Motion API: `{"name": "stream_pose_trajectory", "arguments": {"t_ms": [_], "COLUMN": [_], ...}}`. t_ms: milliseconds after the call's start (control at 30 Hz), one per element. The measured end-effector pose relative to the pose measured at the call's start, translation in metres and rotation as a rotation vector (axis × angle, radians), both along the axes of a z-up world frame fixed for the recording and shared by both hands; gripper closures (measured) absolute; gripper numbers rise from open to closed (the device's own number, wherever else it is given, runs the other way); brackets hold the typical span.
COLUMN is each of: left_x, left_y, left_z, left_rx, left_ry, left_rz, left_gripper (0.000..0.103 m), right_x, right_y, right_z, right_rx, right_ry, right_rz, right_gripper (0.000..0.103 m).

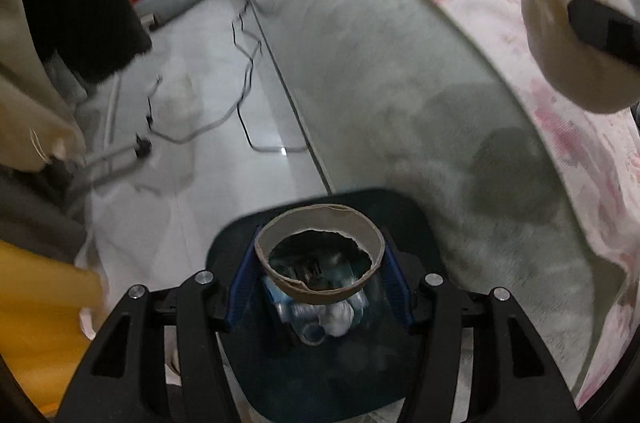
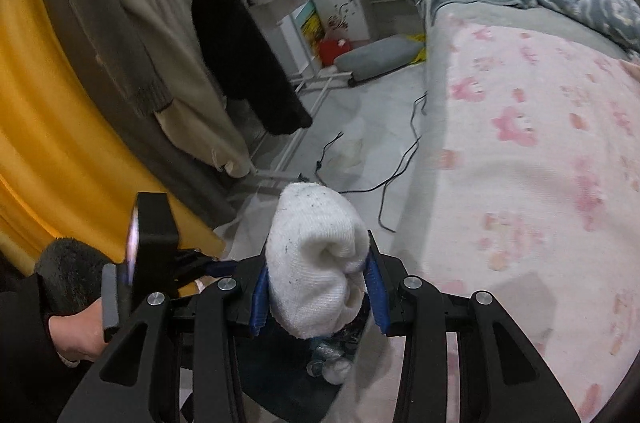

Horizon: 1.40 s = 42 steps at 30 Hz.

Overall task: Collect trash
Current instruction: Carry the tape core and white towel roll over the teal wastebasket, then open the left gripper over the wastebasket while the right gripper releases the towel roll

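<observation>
Left gripper clamped on a short brown cardboard tube ring, blue pads pressing its sides. Tube axis runs toward the camera, open end facing the lens. It hangs over a dark bin with crumpled trash inside.

Right gripper pinches a rolled white knit sock, long axis pointing away, rounded end foremost, beside the pink-patterned bed cover.
</observation>
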<state>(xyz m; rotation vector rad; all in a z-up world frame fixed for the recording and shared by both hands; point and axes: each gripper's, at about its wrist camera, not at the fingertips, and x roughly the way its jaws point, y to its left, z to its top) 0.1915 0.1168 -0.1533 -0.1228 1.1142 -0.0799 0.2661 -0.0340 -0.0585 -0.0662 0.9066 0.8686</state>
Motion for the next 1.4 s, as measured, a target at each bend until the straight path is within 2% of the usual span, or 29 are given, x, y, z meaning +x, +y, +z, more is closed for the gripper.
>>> {"name": "stream_pose_trajectory", "arguments": {"t_ms": [133,267,467,567,733,767,900,1000,1100,1233,1400], "left_x": [-0.003,-0.008,-0.014,-0.022,-0.035,-0.037,-0.041,-0.047,-0.05,-0.051,-0.051], "left_y": [0.0,-0.005,0.006,0.013,0.02,0.023,0.034,0.043,0.053,0.064,0.079], "left_z": [-0.026,-0.049,-0.075,-0.088,-0.097,-0.096,-0.083,-0.068,-0.046,-0.022,0.013], "left_rx": [-0.019,0.0,-0.088,-0.13,-0.099,-0.097,-0.118,-0.082,-0.101,-0.069,-0.109], "left_ry": [0.081,0.161,0.268,0.335,0.396,0.4,0.388,0.353,0.292,0.221,0.124], "left_rz": [-0.014,-0.045,-0.009,0.012,0.011,0.015,0.022,0.021,0.024,0.048,0.105], "left_gripper": [0.043,0.043,0.042,0.033,0.018,0.018,0.017,0.015,0.015,0.015,0.015], "right_x": [-0.003,-0.007,-0.011,-0.009,-0.006,-0.007,-0.009,-0.012,-0.017,-0.024,-0.031], "right_y": [0.024,0.048,0.075,0.083,0.093,0.097,0.112,0.12,0.126,0.132,0.131], "right_z": [-0.01,-0.026,-0.06,-0.076,-0.098,-0.103,-0.127,-0.144,-0.16,-0.181,-0.209], "right_rx": [-0.025,-0.069,-0.167,-0.21,-0.269,-0.286,-0.347,-0.389,-0.431,-0.478,-0.543], "right_ry": [0.02,0.075,0.141,0.174,0.212,0.217,0.239,0.259,0.275,0.296,0.334], "right_rz": [0.031,0.057,0.09,0.092,0.103,0.108,0.133,0.146,0.167,0.189,0.188], "right_gripper": [0.062,0.062,0.062,0.062,0.062,0.062,0.062,0.062,0.062,0.062,0.06]}}
